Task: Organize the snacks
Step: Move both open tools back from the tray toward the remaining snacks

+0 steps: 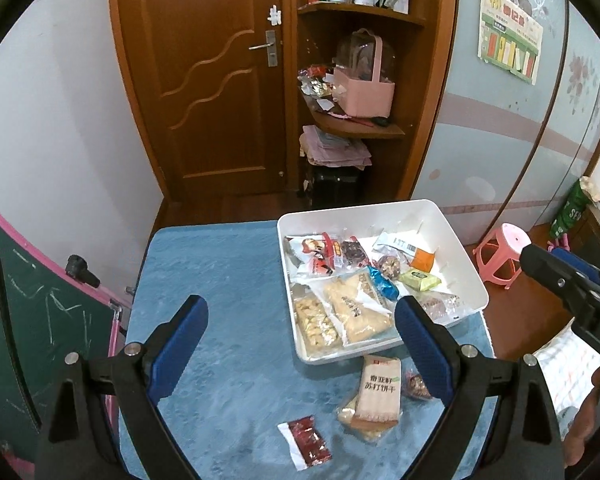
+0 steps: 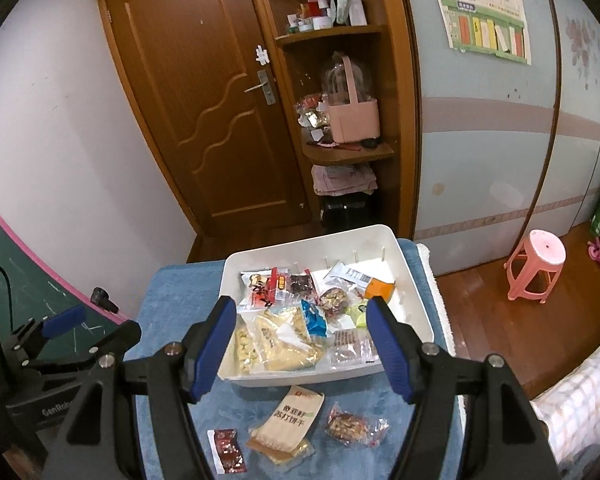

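White tray (image 2: pixel 414 312) of snacks mid-frame on blue worktop (image 1: pixel 220 272), soda cracker pack (image 2: pixel 290 420), red sachet (image 2: pixel 228 450), nut packet (image 2: pixel 350 424) below it, left gripper (image 1: pixel 300 316) and right gripper (image 2: pixel 302 316) fingers wide, empty, pink stool (image 2: pixel 536 270) right.

Left tool (image 1: pixel 300 320) wide apart, empty, above blue tabletop (image 1: pixel 228 280). White tray (image 1: pixel 466 264) holds snack packs; soda cracker pack (image 1: pixel 380 392), red sachet (image 1: pixel 306 442) outside.

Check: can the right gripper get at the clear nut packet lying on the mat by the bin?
Probably yes. The right gripper has its jaws open and empty, and the nut packet lies uncovered on the blue mat, clear of the white bin.
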Demonstrator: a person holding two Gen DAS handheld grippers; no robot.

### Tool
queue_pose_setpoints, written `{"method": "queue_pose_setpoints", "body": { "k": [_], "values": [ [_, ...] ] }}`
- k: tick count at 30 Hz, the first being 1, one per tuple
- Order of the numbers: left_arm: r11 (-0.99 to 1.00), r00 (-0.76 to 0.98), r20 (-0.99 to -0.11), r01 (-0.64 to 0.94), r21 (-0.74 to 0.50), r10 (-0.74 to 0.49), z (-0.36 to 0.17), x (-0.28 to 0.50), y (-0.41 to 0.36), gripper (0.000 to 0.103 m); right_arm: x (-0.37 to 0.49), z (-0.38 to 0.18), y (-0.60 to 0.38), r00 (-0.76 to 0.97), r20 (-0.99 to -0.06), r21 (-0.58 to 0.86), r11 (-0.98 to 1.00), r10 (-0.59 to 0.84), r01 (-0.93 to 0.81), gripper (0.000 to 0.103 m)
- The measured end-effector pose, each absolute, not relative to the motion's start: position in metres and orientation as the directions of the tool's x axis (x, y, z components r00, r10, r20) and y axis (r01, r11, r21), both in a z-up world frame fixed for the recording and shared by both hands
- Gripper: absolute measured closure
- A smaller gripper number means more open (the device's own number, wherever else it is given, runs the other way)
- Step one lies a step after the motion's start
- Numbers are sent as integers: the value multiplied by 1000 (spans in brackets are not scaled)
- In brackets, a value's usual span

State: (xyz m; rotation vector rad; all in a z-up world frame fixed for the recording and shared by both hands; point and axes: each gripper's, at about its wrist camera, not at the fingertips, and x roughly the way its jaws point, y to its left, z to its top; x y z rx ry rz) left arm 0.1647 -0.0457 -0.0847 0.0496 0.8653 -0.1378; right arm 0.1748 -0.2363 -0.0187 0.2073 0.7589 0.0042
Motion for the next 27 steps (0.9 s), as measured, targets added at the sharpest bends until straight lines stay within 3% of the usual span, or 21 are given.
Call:
{"method": "queue_pose_setpoints", "body": {
  "k": [14,27],
  "values": [
    [993,622,-776,106,-46,-102,-101,130,-12,9,137,-23,-210,729,-682,146,987,55,62,35],
    [995,552,-830,89,-34,-78,-148,112,-2,9,123,-68,-197,648,-756,157,987,96,37,35]
  ]
}}
